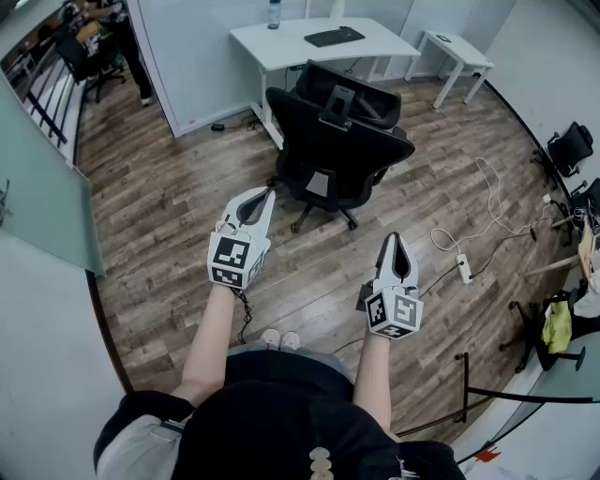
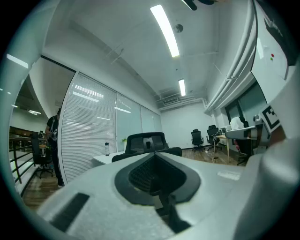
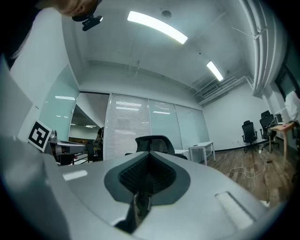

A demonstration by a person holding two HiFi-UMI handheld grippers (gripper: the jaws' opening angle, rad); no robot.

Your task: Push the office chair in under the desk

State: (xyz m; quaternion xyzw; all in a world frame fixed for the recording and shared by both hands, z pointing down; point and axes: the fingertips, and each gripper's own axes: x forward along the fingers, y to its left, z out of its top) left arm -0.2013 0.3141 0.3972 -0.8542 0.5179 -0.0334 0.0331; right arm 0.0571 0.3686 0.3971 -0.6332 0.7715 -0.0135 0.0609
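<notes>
A black office chair [image 1: 337,141] stands on the wood floor a step in front of the white desk [image 1: 319,42], its back toward me. Both gripper views show its headrest [image 2: 146,141] [image 3: 154,143] ahead, past the jaws. My left gripper [image 1: 271,195] is held out toward the chair's left side, shut and empty, its tips close to the seat but not touching. Lower and nearer to me, my right gripper [image 1: 394,240] is also shut on nothing, well short of the chair.
A keyboard [image 1: 334,37] and a bottle [image 1: 273,13] sit on the desk. A small white side table [image 1: 455,52] stands to its right. A white power strip with cable [image 1: 463,267] lies on the floor at right. A person [image 1: 122,37] stands far left.
</notes>
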